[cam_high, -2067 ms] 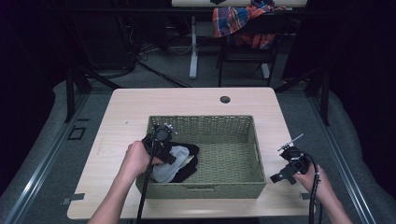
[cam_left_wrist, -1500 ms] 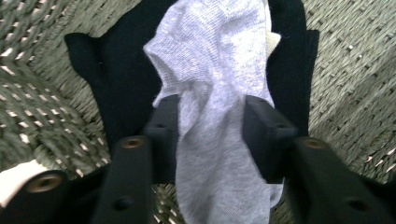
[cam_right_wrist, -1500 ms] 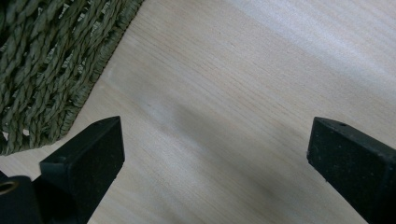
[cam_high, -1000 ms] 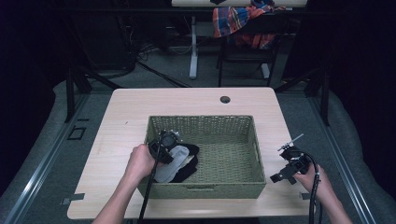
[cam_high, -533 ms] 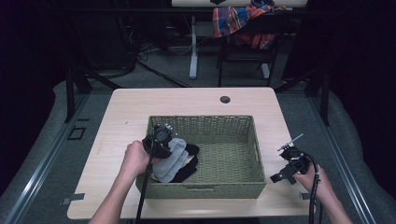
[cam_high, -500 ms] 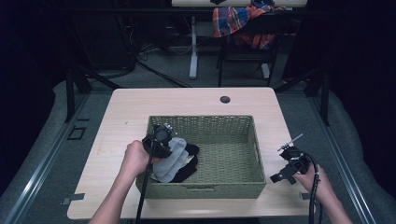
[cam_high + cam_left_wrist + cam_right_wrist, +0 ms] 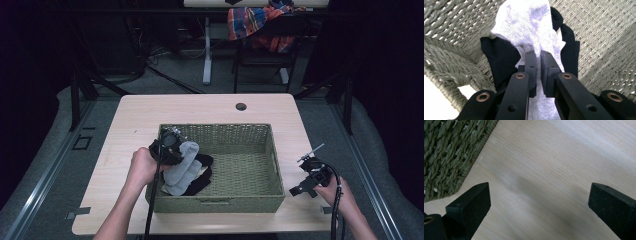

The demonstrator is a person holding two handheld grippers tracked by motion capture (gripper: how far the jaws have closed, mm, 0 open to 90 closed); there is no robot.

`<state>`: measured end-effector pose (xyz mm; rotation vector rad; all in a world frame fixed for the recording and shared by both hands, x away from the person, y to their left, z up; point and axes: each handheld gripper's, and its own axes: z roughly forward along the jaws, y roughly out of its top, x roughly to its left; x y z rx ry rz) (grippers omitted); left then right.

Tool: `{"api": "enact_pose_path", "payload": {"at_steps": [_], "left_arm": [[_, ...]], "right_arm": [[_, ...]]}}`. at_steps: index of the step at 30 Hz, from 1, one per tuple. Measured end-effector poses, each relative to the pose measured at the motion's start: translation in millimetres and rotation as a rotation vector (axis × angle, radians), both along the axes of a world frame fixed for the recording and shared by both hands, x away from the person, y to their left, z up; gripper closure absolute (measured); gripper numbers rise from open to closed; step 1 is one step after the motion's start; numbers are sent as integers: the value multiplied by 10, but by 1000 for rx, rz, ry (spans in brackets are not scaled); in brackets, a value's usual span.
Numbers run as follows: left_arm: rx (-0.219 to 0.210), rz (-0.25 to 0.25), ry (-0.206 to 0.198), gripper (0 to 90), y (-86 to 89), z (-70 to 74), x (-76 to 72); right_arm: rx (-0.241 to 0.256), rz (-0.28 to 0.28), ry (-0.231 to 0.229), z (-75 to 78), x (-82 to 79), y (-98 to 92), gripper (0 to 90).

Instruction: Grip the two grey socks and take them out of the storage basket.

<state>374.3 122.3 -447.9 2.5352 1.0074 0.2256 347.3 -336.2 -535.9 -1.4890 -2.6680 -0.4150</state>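
Pinching the white sock (image 7: 529,27) firmly, the left gripper (image 7: 537,72) should lift straight clear of the basket (image 7: 240,202) wall; the right gripper (image 7: 539,202) idles, fingers wide.

Overhead view; two close basket (image 7: 270,150) views

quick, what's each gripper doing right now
left gripper: closed on the white sock in the basket.
right gripper: open, holding nothing, over the table.
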Motion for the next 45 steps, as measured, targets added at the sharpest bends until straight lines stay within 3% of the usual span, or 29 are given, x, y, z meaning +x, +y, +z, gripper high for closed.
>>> {"api": "enact_pose_path", "payload": {"at_steps": [21,45], "left_arm": [[-28,8,-34,849,91,190,-43],[-84,70,-91,849,351,461,-90]], "right_arm": [[-19,2,3,10,2,-15,39],[2,-34,-9,-10,-11,-3,39]]}}
